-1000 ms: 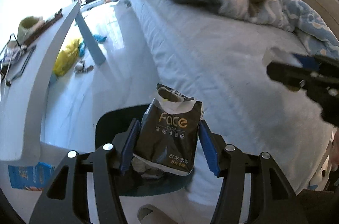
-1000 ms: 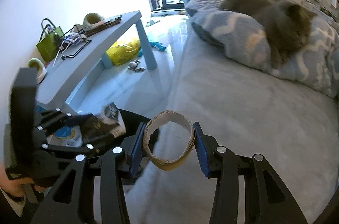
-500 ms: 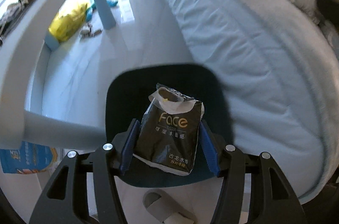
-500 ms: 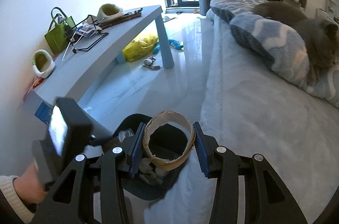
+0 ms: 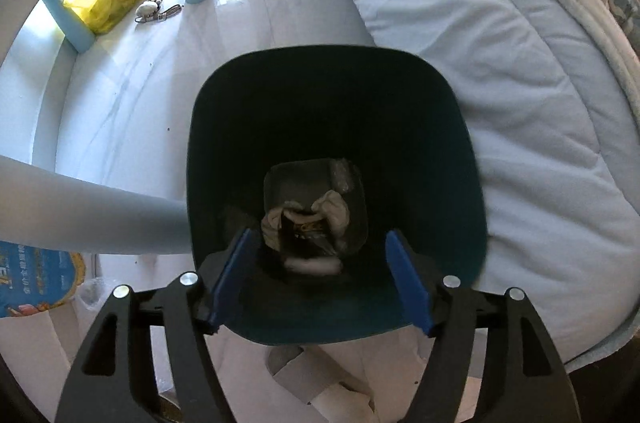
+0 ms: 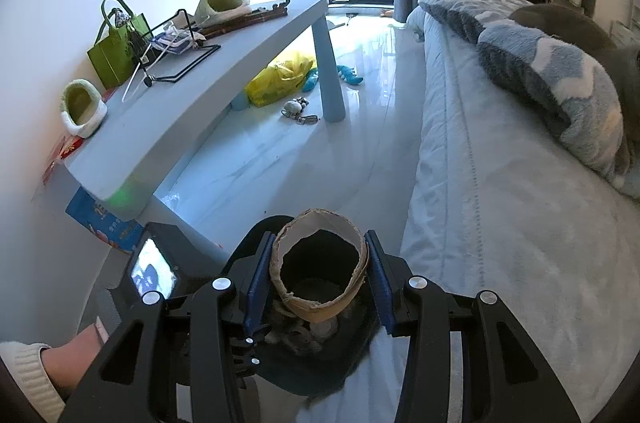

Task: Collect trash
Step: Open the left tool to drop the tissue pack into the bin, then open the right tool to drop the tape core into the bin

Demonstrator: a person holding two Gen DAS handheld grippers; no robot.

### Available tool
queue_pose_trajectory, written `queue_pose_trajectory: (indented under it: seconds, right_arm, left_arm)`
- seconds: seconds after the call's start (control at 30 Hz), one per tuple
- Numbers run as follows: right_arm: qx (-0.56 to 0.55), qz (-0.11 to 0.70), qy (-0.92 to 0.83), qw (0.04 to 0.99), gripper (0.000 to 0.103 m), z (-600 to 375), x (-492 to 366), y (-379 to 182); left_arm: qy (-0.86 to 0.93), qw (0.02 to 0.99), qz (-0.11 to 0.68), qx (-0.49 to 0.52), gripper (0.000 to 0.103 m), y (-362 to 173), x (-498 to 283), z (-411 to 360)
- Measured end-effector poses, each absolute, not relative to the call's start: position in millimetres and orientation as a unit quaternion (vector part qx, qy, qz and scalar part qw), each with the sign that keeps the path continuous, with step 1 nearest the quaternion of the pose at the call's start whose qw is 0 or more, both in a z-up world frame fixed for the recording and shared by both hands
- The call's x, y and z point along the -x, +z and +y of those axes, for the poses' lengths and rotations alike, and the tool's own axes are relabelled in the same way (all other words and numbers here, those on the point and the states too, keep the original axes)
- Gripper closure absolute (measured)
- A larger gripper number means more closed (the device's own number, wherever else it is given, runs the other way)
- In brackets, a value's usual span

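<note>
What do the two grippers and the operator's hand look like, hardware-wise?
The left gripper and right gripper match: black plastic linkage arms with slotted cut-outs, silver round pivot bolts, and flat blue fingers. The left unit's body, seen from the right wrist, carries a small lit screen. The left hand is bare, with a white knit cuff.

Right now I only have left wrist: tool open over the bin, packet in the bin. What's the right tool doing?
Observer: The right tool is shut on a cardboard ring, held above the bin.
Operator: Ring crushed?
Observer: No, it is open and roundish, with a ragged top edge.
Operator: Anything on top of the table?
Observer: A green bag and two fuzzy slippers, among other clutter; none of it is obvious trash.
</note>
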State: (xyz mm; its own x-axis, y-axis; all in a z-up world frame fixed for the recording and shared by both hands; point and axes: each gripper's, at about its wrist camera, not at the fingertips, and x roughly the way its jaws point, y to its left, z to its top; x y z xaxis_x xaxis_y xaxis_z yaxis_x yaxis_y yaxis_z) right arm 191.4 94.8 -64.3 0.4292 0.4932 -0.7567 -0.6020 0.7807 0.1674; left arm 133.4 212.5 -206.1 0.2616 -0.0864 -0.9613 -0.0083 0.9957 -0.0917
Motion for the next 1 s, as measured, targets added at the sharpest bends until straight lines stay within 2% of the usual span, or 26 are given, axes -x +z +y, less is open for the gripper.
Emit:
queue_pose_trajectory:
  seconds: [0.43, 0.83, 0.87, 0.93, 1.0]
  right_arm:
    - [0.095, 0.48, 0.311, 0.815, 0.058, 121, -203, -116]
    - [0.115, 0.525, 0.297, 0.789, 0.058, 135, -207, -163]
    - [0.118, 0.529, 0.299, 0.786, 0.058, 137, -206, -167]
    - [0.127, 0.54, 0.304, 0.775, 0.058, 142, -202, -178]
    - [0.137, 0.547, 0.305, 0.767, 0.057, 146, -198, -186]
  left_arm:
    - [-0.016, 0.831, 0.554, 0.053, 0.026, -172, -127, 244]
    - [0.014, 0.868, 0.494, 0.04, 0.026, -120, -116, 264]
    - [0.021, 0.873, 0.487, 0.028, 0.025, -114, -114, 264]
    - [0.029, 0.878, 0.477, 0.014, 0.018, -106, -112, 264]
    - [0.032, 0.882, 0.47, 0.016, 0.016, -95, -110, 264]
